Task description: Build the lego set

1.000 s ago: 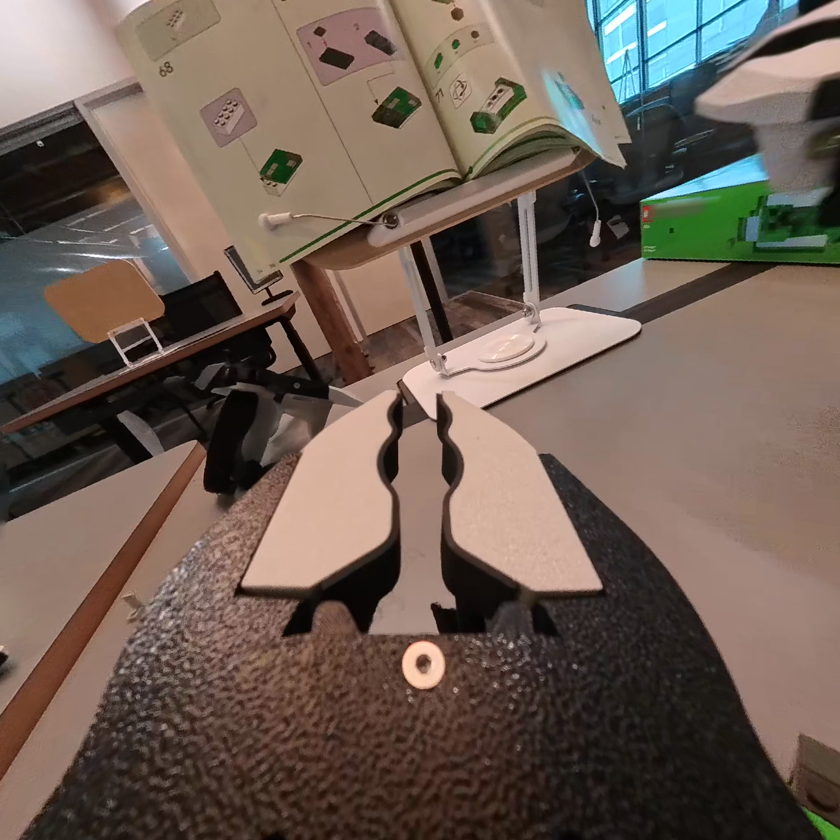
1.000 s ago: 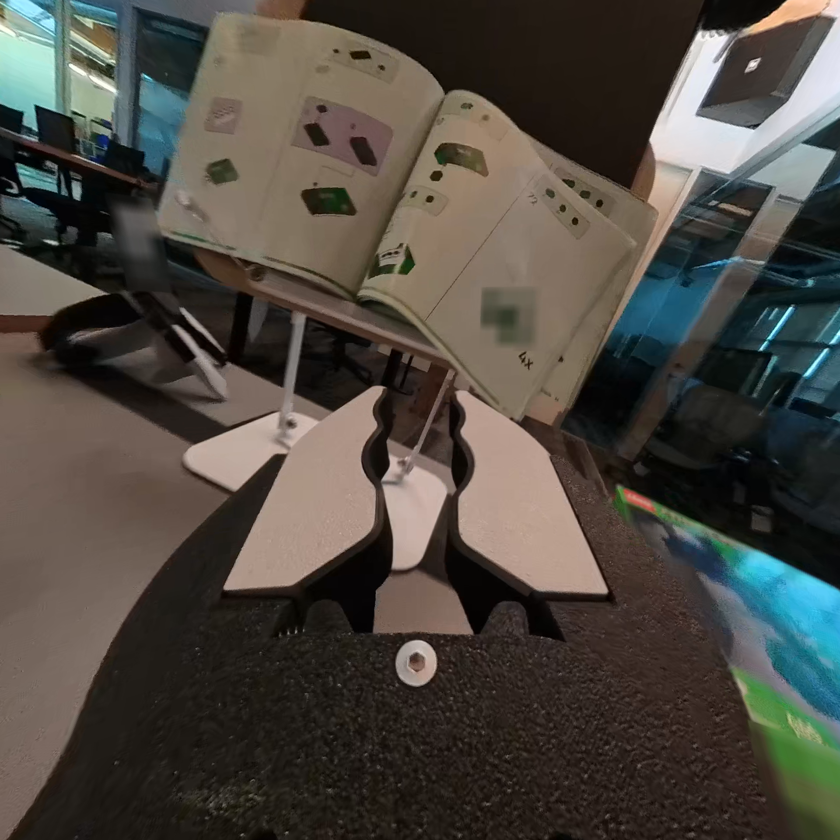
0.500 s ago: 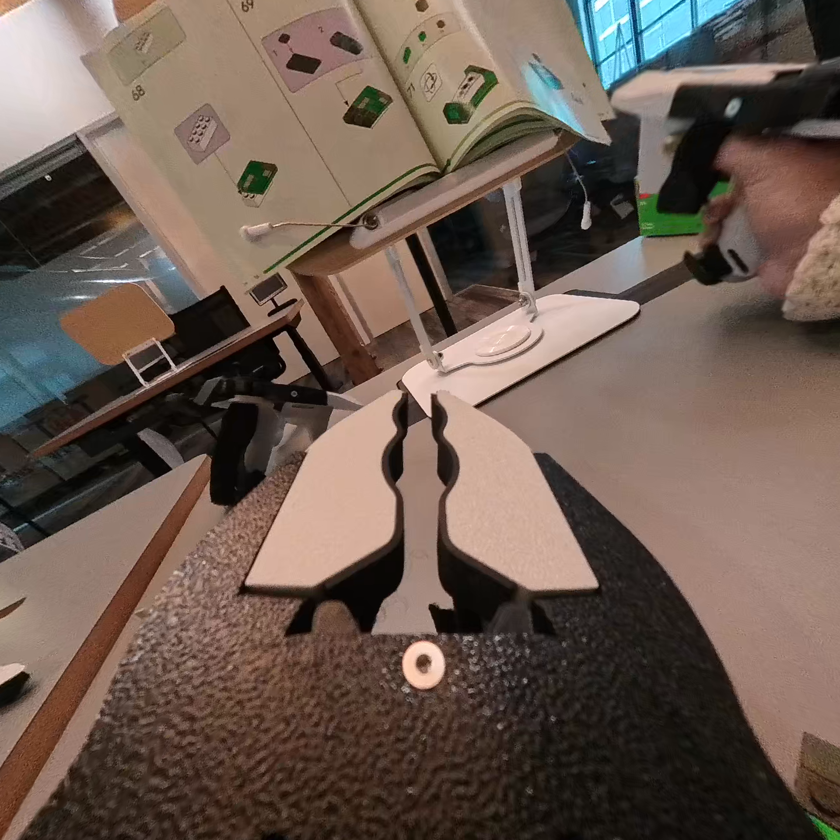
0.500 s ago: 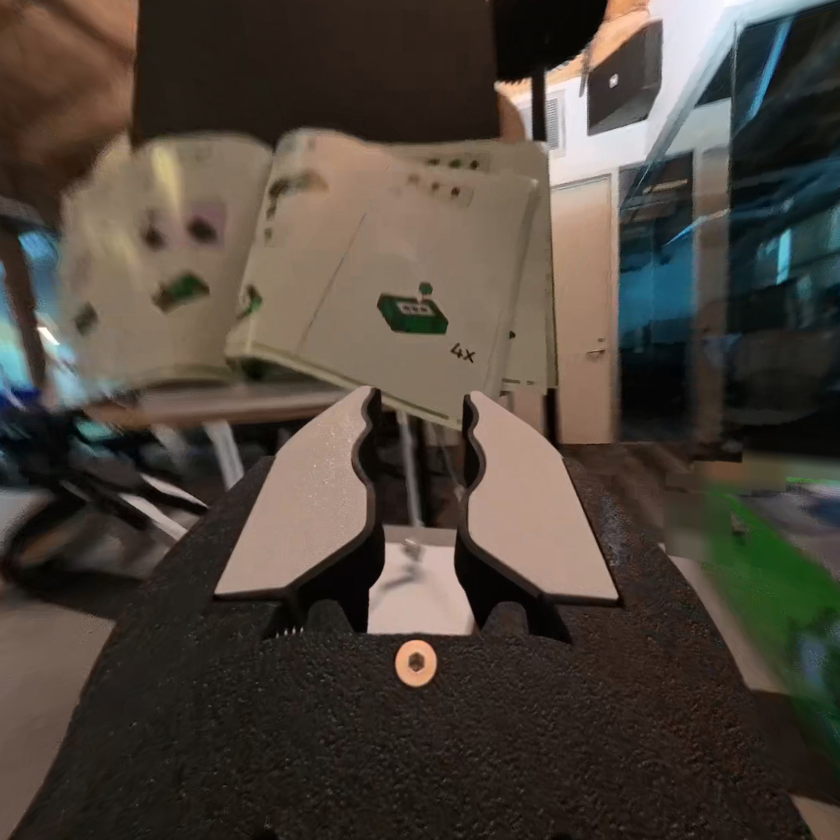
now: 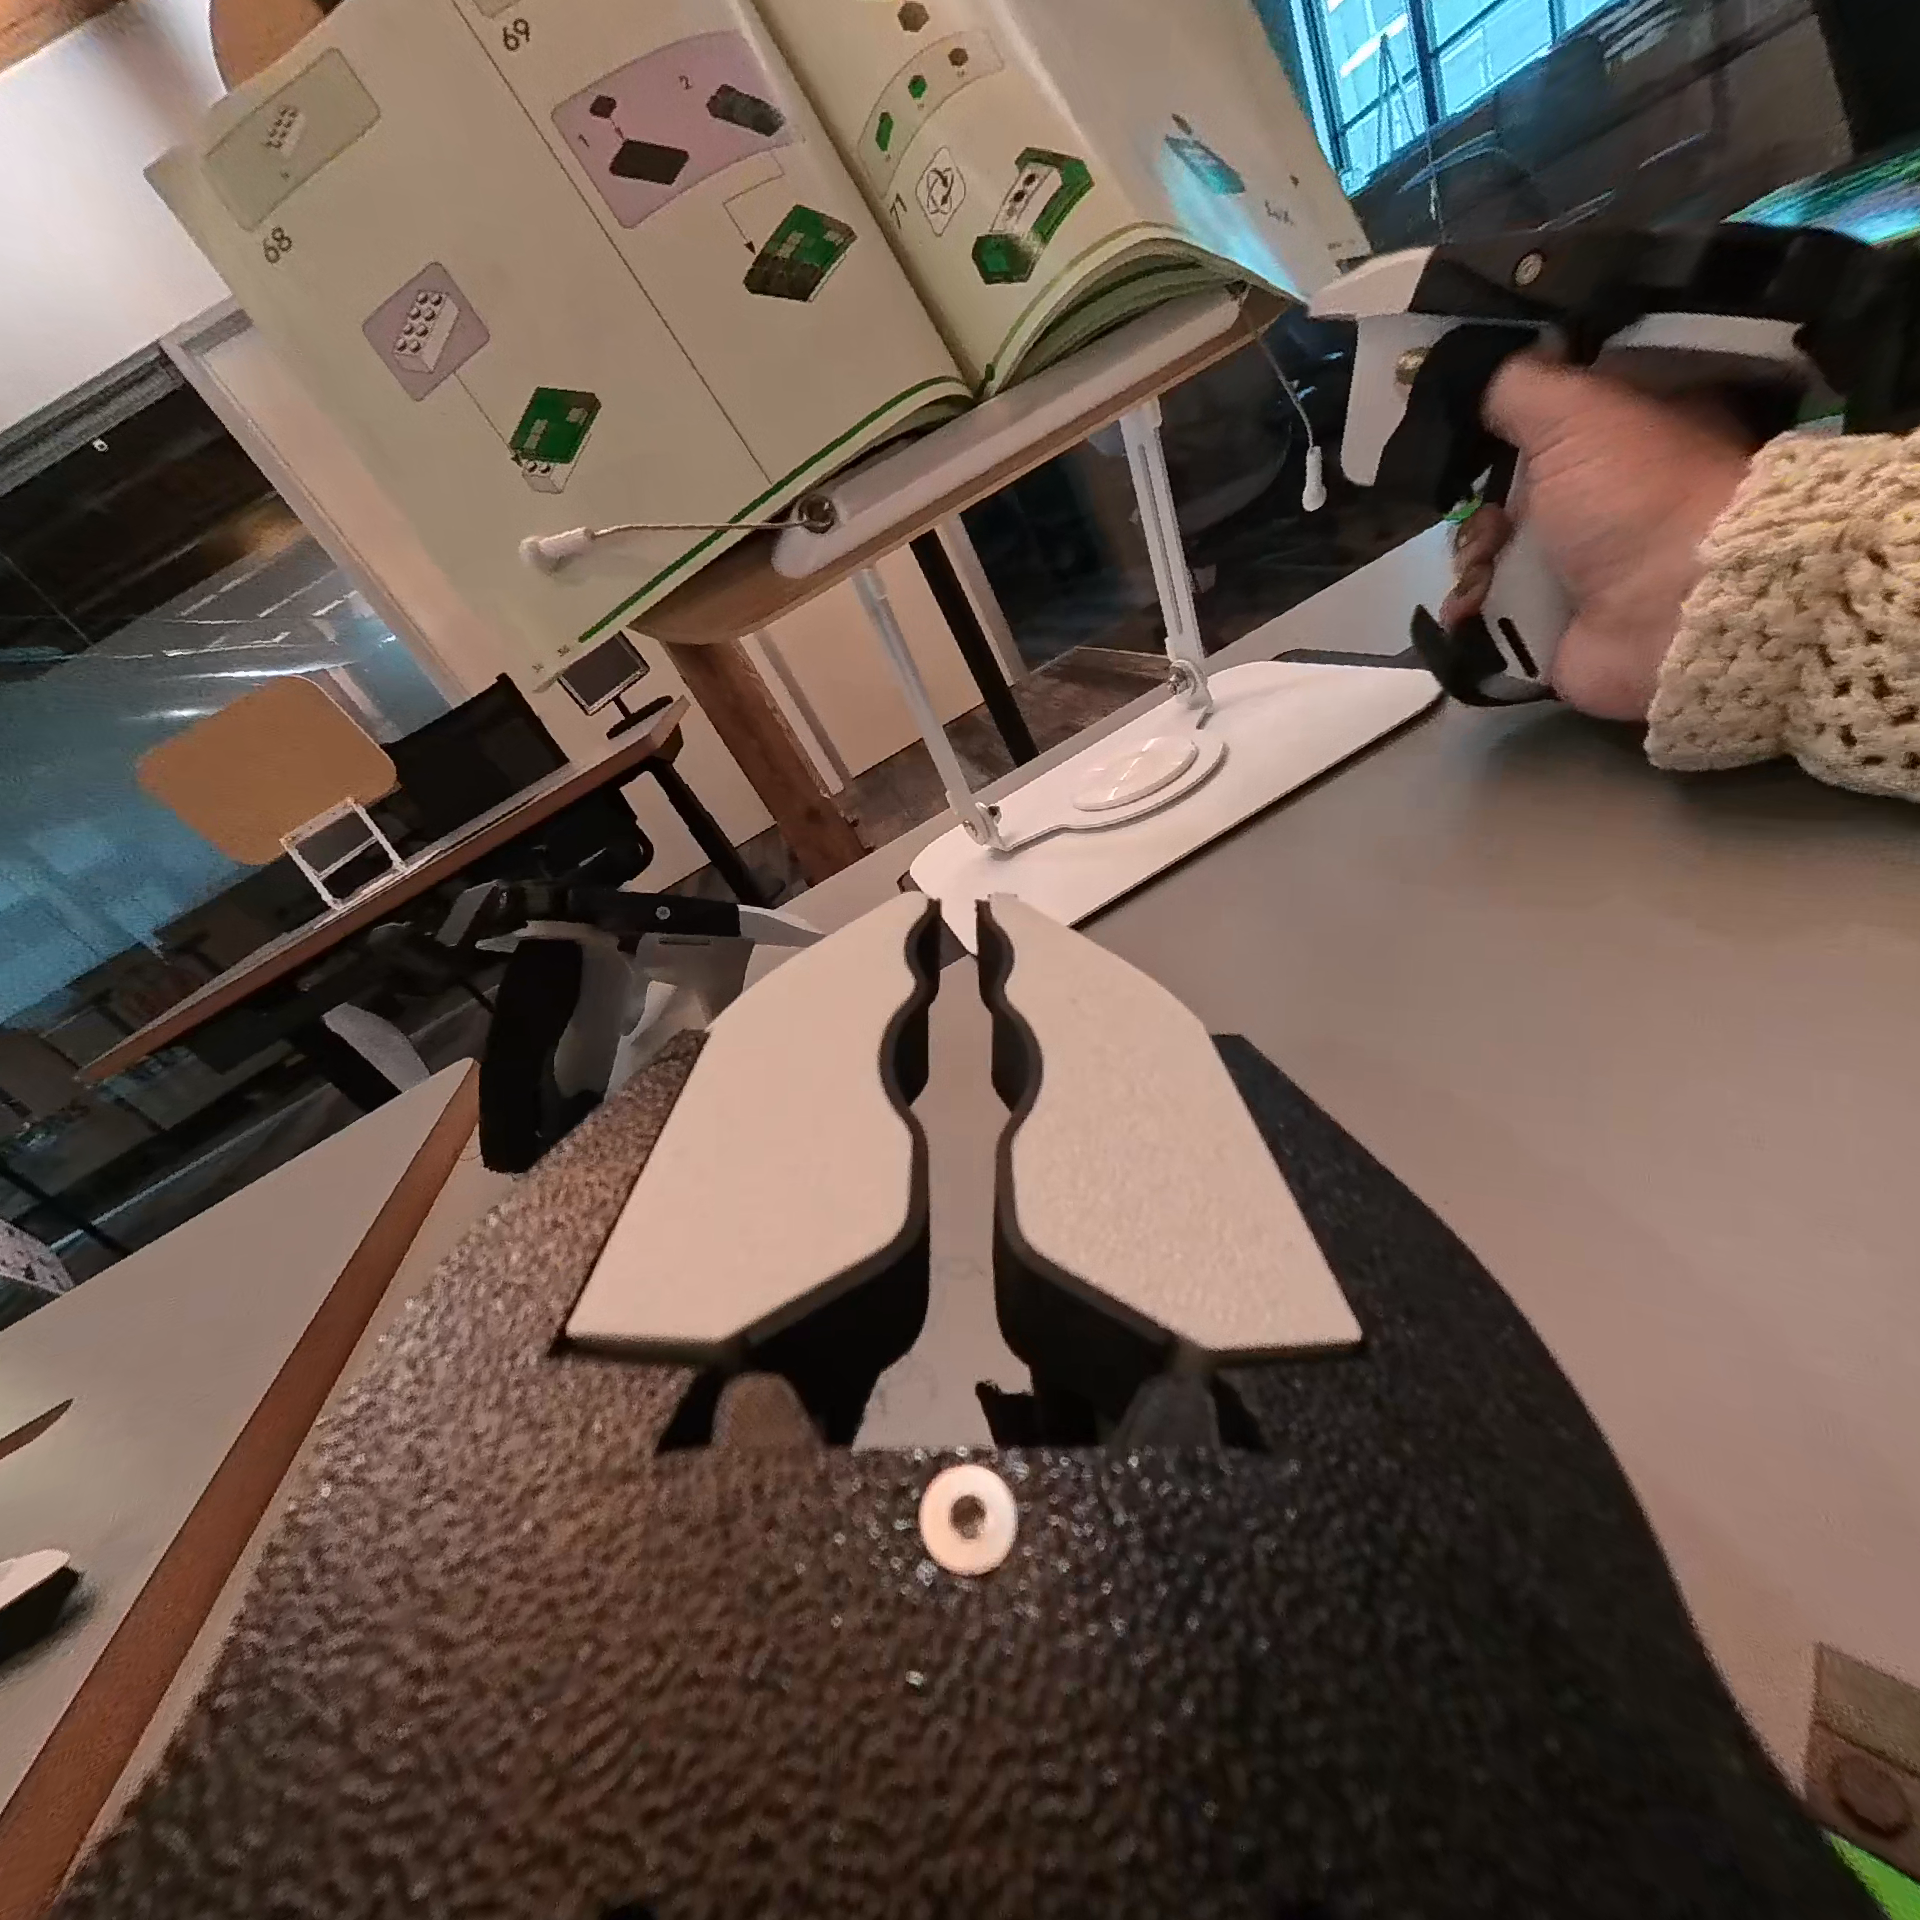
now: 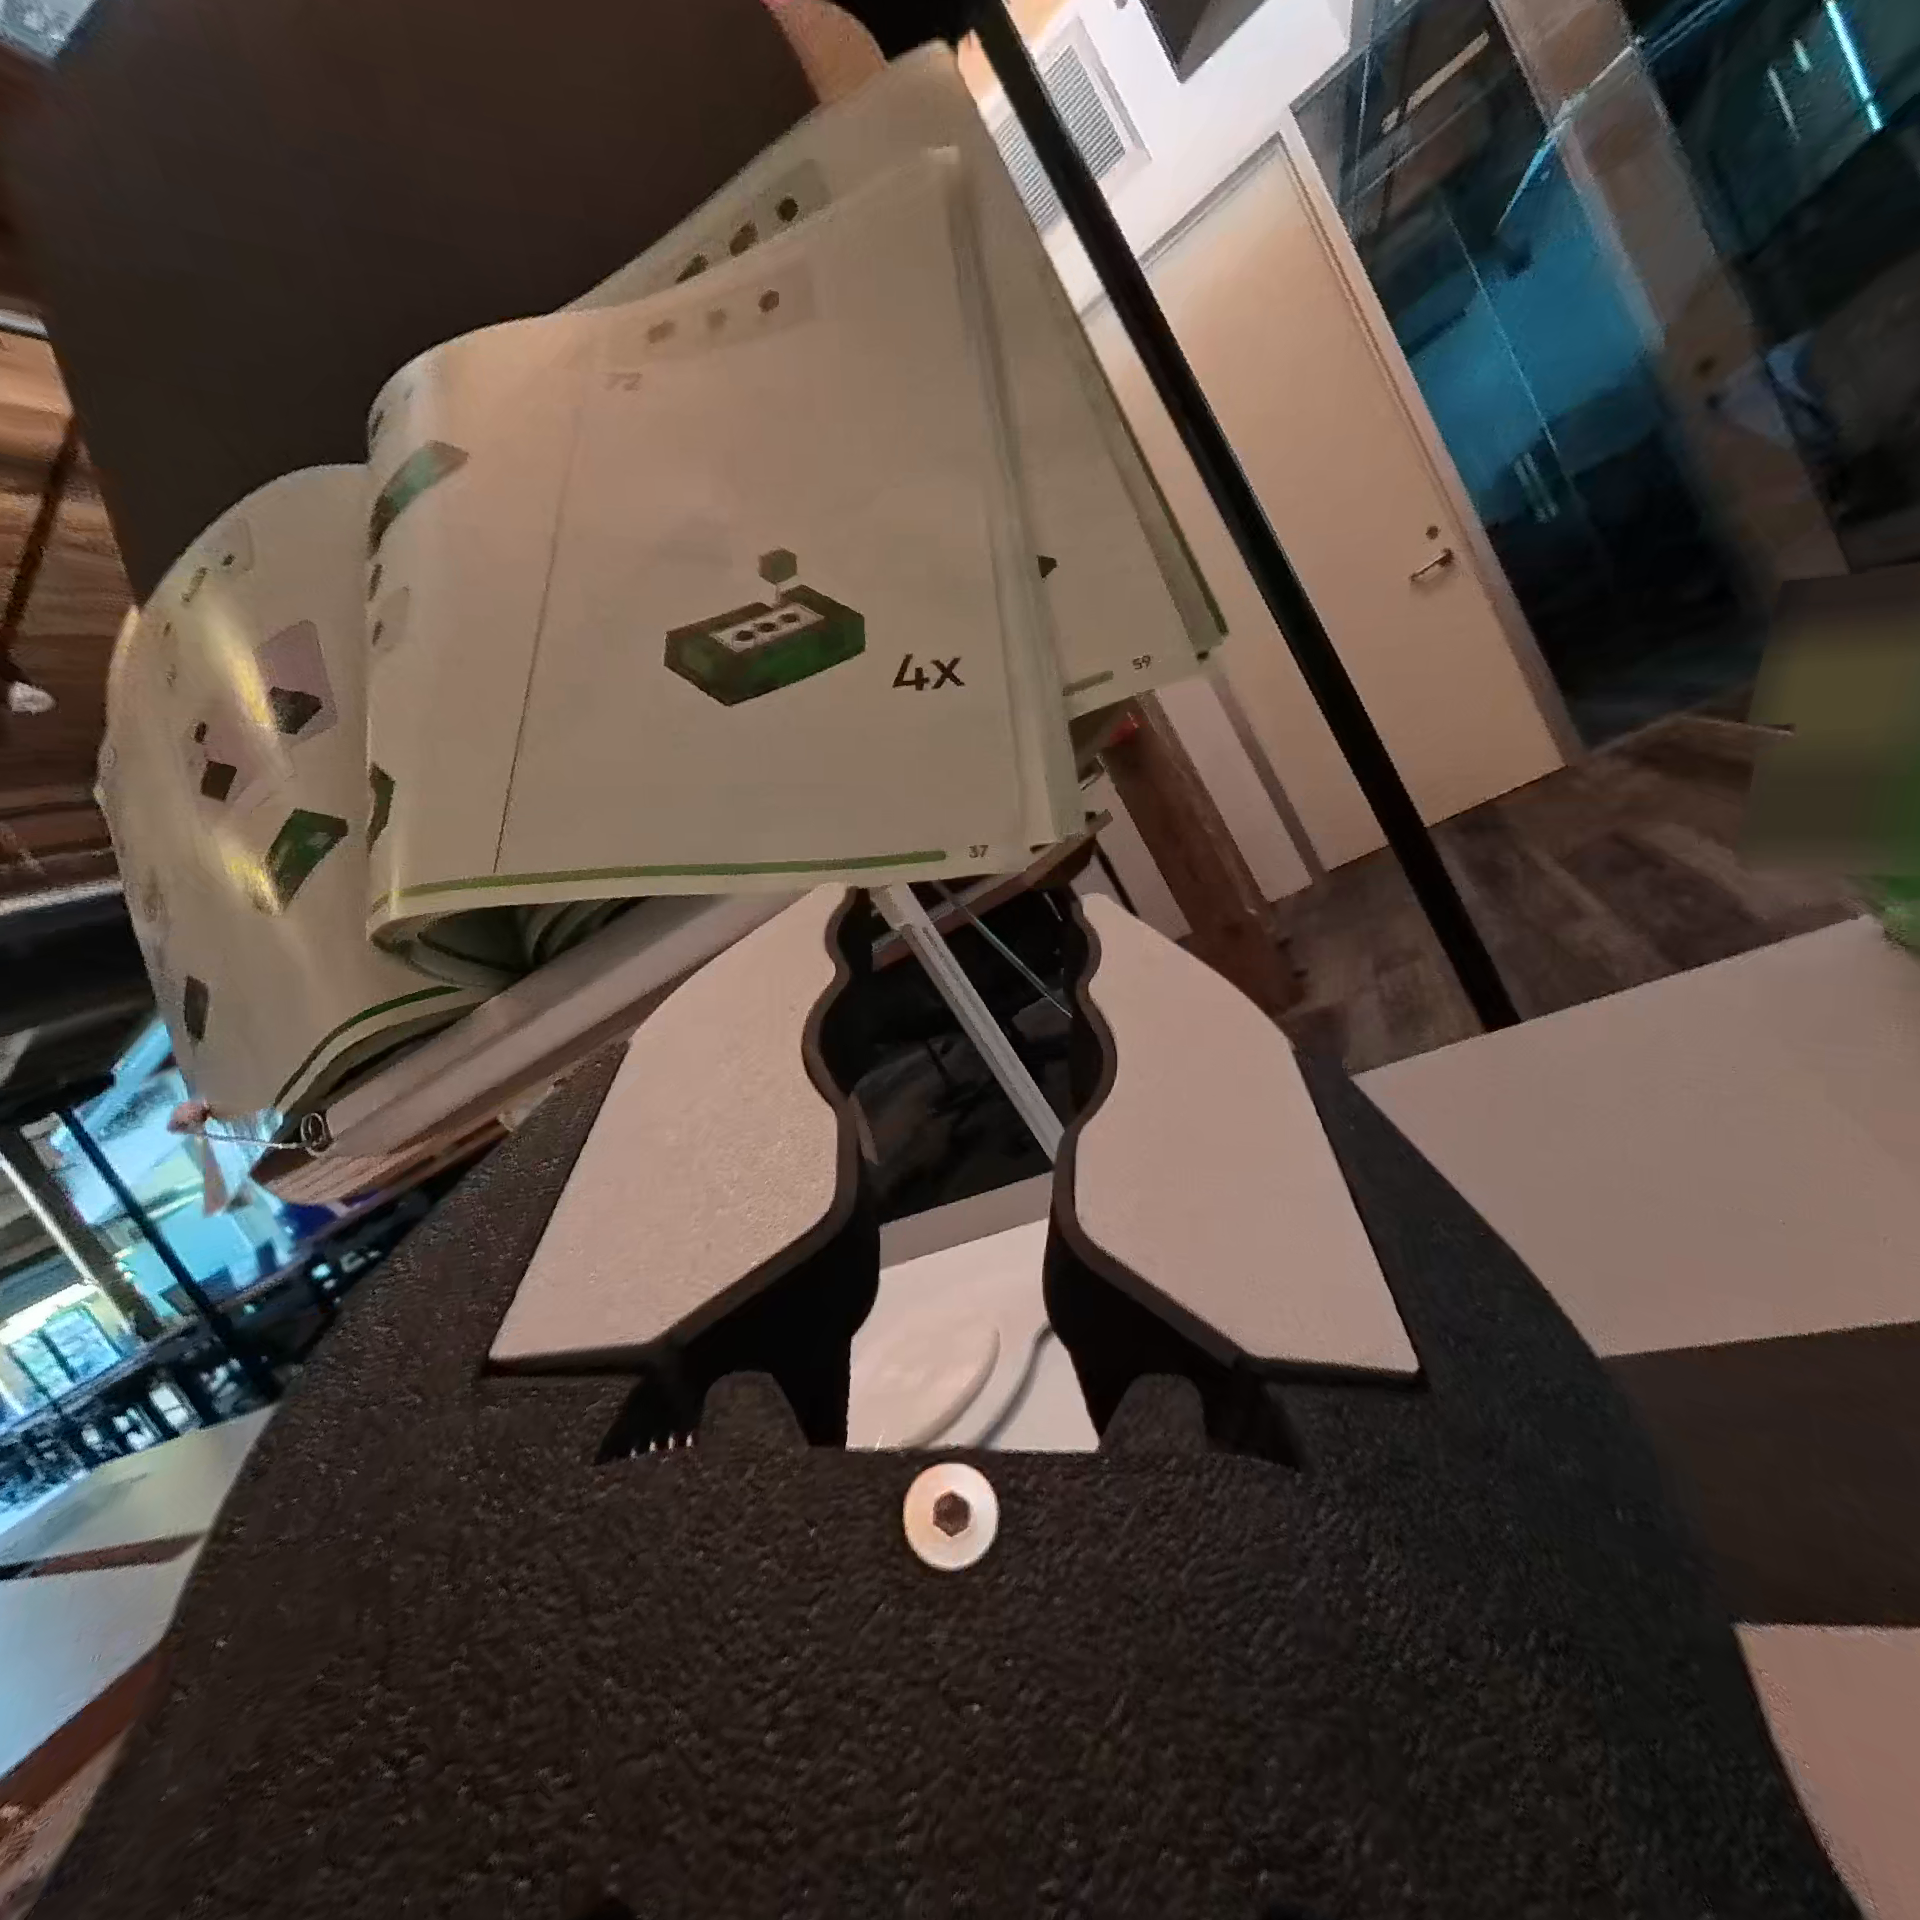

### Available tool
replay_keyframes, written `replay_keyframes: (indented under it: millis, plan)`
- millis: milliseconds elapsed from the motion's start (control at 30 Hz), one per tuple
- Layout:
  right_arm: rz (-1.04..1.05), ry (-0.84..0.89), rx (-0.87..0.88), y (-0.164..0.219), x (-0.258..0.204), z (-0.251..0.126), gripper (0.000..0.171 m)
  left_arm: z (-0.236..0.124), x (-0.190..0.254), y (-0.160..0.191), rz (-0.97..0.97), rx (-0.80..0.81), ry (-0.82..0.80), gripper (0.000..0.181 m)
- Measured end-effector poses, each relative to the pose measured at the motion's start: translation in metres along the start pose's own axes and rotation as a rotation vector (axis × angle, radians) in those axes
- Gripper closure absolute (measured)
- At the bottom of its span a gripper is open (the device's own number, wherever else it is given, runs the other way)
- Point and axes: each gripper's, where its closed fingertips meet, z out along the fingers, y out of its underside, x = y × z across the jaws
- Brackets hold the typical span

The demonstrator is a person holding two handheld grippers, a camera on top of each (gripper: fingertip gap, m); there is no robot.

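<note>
Now the right tongs [image 6: 961, 914], parted and empty, reach under the instruction booklet [image 6: 748, 623] on its white stand [image 5: 1174, 769] while the left tongs [image 5: 958, 914] idle nearly closed over the bench [image 5: 1507, 1039]; pinch just the top page's corner, gently.

A grey counter [image 5: 1558, 1091] with a brown wooden edge strip was seen in an office. Behind it, a second desk [image 5: 416, 862] was set with black chairs [image 5: 468, 748] and a small white stand holding a tan board [image 5: 265, 764]. Windows [image 5: 1455, 62] were shown at upper right. A pale door [image 6: 1392, 520] beside blue-tinted glass walls [image 6: 1662, 312] was visible from the other side.
</note>
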Motion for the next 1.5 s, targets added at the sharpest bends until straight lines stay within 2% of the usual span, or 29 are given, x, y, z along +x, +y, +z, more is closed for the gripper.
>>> replay_keyframes:
  millis: [267,500,700,833,1033,1233,1500]
  plan:
    - [0.005,-0.056,-0.005,0.000,-0.008,0.007,0.146,0.000,0.001,0.000,0.005,0.000,0.006,0.177]
    - [0.024,-0.048,-0.011,-0.002,-0.003,0.007,0.141,0.000,0.004,0.000,0.018,-0.002,0.015,0.178]
    - [-0.028,-0.073,0.002,-0.006,-0.011,0.005,0.154,0.000,0.006,0.001,0.030,-0.003,0.023,0.179]
    - [-0.074,-0.068,0.011,-0.008,-0.013,0.002,0.171,0.000,0.006,0.001,0.030,-0.002,0.023,0.179]
    - [-0.154,-0.117,0.026,-0.013,-0.031,-0.003,0.171,0.001,0.006,0.001,0.032,-0.002,0.025,0.180]
    - [-0.353,-0.307,-0.014,-0.006,-0.092,-0.004,0.171,0.001,0.007,0.001,0.032,-0.002,0.025,0.181]
    - [-0.596,-0.556,-0.091,0.028,-0.175,-0.020,0.171,0.001,0.007,0.001,0.033,-0.001,0.026,0.181]
